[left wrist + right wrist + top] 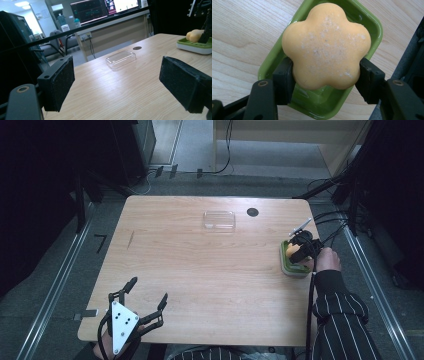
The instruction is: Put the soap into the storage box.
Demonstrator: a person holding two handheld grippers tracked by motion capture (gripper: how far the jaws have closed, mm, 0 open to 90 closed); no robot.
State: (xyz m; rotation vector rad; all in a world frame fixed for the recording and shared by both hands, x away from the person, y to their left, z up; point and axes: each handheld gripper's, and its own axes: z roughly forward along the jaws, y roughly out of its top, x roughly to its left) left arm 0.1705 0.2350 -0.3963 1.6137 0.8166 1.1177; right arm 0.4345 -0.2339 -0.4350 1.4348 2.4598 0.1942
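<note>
Nearest the high camera, my left gripper (149, 296) rested at the near left corner of the wooden table (200, 270), its jaws spread wide and released, with nothing between them; I saw the same gap in the left gripper view (117, 82). At the right edge, my right gripper (300, 251) was lowered over a green soap dish (289, 266), the hand (327, 260) and striped sleeve (340, 320) behind it. Its own view showed the jaws (325, 75) grasping an orange flower-shaped soap (327, 45) from both sides, directly above the dish (359, 15); I could not tell whether the soap touched the dish. Toward the far side lay a clear plastic lid (219, 220), with a dark round hole (252, 212) just to its right.
</note>
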